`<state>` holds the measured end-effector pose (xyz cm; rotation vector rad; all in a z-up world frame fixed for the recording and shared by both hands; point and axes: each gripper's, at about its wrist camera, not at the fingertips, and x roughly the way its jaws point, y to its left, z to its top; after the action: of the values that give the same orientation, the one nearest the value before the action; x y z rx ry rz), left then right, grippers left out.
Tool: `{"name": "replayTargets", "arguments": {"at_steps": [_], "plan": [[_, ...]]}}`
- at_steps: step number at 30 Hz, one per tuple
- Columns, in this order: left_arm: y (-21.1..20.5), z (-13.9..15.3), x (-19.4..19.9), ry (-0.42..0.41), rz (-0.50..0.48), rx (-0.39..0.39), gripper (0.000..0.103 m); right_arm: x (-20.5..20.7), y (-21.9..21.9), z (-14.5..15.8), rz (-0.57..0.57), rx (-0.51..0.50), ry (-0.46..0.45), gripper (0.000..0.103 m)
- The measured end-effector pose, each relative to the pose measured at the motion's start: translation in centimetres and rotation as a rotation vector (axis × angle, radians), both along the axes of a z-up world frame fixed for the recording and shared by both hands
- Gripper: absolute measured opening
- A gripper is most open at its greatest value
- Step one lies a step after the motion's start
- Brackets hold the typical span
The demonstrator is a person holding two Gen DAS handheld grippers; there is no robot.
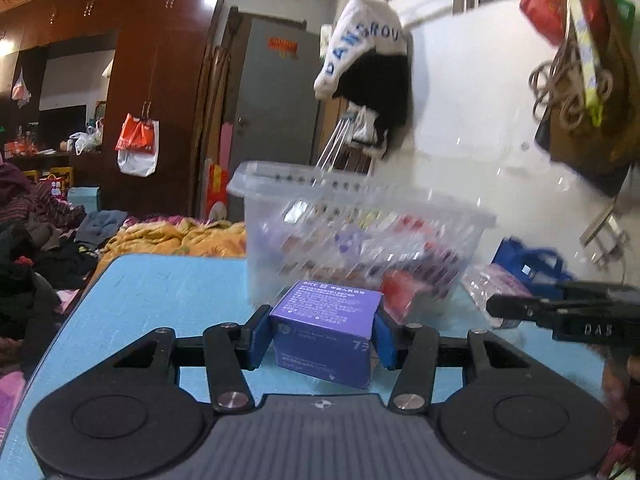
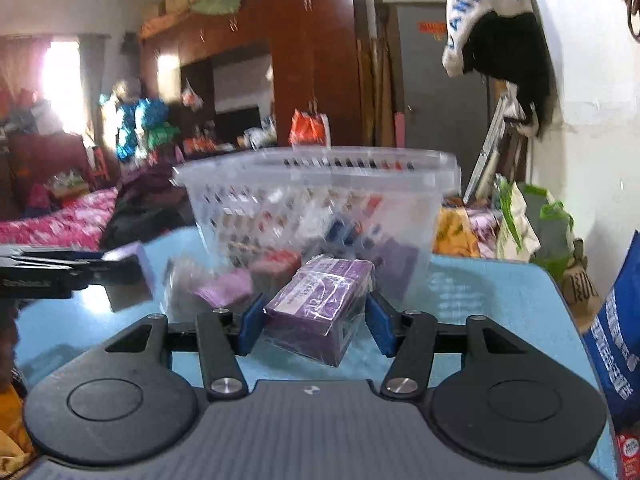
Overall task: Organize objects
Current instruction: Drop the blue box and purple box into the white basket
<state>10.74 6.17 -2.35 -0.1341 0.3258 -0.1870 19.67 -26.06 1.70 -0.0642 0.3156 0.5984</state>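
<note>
Two grippers, each w/ one box. Left gripper: blue pads pressed on both sides of a purple-blue printed cardboard box, clenched on it, box lifted off the light-blue table top and tilted a bit. Right gripper: blue pads at either side of a purple box wrapped in clear film, grasping it, held above the table, tilted, near the front wall of the basket.

One clear perforated plastic basket, standing toward the far edge of the table. Contents blurred; thru the holes there are several small packs in red, purple, blue and white, count can't be told. Some look piled at the bottom, none reach the rim.

On the table beside the basket: one crinkly clear plastic bag w/ pinkish-purple contents, touching or just beside the basket's front wall, can't tell which. A red pack shows at the basket's base; inside or outside, can't tell.

In the left wrist view the right gripper's black arm comes in from the right edge; in the right wrist view the left gripper w/ its box shows at the left edge.

Off the table's right edge: one blue printed fabric bag. On the wall behind, one white cap w/ blue letters over a black garment.
</note>
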Motion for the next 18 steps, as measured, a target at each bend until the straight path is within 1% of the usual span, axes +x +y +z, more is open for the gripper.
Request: {"name": "replayTargets", "arguments": {"at_steps": [3, 5, 7, 9, 11, 12, 13, 14, 15, 16, 18], "plan": [[0.3, 2.2, -0.5, -0.069, -0.017, -0.039, 0.055, -0.9, -0.4, 2.2, 0.026, 0.045, -0.061, 0.058], [0.1, 4.5, 0.2, -0.110, -0.023, -0.035, 0.056, -1.1, 0.0, 4.3, 0.024, 0.044, -0.132, 0.058], [-0.4, 6.9, 1.7, -0.140, -0.039, -0.025, 0.056, 0.1, 0.9, 6.6, 0.024, 0.029, -0.180, 0.058], [-0.7, 9.2, 4.2, -0.142, -0.060, -0.036, 0.056, 2.2, 2.3, 8.4, 0.032, 0.002, -0.204, 0.058], [-1.0, 10.7, 7.4, -0.119, -0.071, -0.059, 0.056, 5.0, 4.1, 9.3, -0.002, -0.058, -0.243, 0.058], [-1.0, 11.0, 9.0, -0.096, -0.053, -0.065, 0.056, 6.6, 4.7, 9.4, -0.017, -0.055, -0.226, 0.058], [-0.9, 11.1, 10.7, -0.068, -0.031, -0.079, 0.056, 8.3, 5.1, 9.3, 0.004, -0.033, -0.185, 0.058], [-0.9, 10.9, 12.3, -0.031, -0.022, -0.081, 0.056, 9.8, 5.4, 9.0, 0.052, -0.008, -0.138, 0.058], [-1.1, 10.5, 13.5, -0.008, -0.009, -0.073, 0.056, 10.8, 5.9, 8.6, 0.076, 0.007, -0.109, 0.058], [-1.2, 10.1, 14.4, 0.008, 0.011, -0.061, 0.056, 11.4, 6.5, 8.2, 0.063, -0.003, -0.113, 0.058], [-1.4, 9.3, 15.5, 0.030, 0.019, -0.028, 0.060, 11.7, 7.7, 7.5, 0.055, -0.065, -0.159, 0.060]]}}
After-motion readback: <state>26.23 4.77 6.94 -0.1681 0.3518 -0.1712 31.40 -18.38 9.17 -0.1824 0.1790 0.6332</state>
